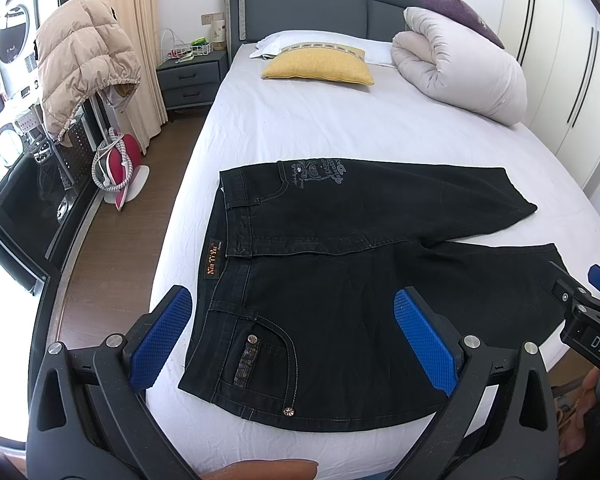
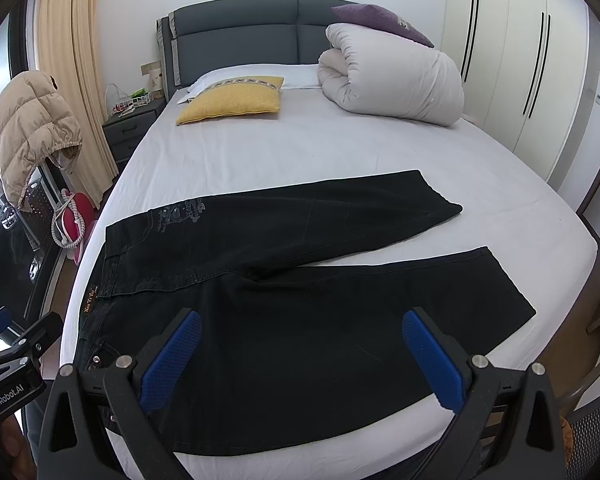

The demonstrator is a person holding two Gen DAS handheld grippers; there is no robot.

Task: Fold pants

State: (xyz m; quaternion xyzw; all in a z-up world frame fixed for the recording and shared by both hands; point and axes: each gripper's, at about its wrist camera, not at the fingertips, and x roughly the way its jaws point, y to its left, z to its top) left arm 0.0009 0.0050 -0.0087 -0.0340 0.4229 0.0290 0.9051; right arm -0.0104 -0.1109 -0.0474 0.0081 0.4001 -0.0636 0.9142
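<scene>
Black jeans [image 1: 340, 264] lie flat on the white bed sheet [image 1: 308, 128], waistband to the left, two legs spread to the right. They also show in the right wrist view [image 2: 300, 280]. My left gripper [image 1: 292, 320] is open and empty, above the waist and front pocket at the bed's near edge. My right gripper [image 2: 300, 348] is open and empty, above the near leg's thigh. The right gripper's tip shows at the right edge of the left wrist view [image 1: 592, 292]. The left gripper's body shows at the left edge of the right wrist view [image 2: 8, 356].
A yellow cushion [image 1: 318, 66], a rolled white duvet [image 1: 460, 68] and a purple pillow [image 1: 456, 12] lie near the grey headboard. A nightstand [image 1: 190, 76], a puffer jacket [image 1: 80, 60] and wood floor are to the left. White wardrobes [image 2: 520, 60] stand on the right.
</scene>
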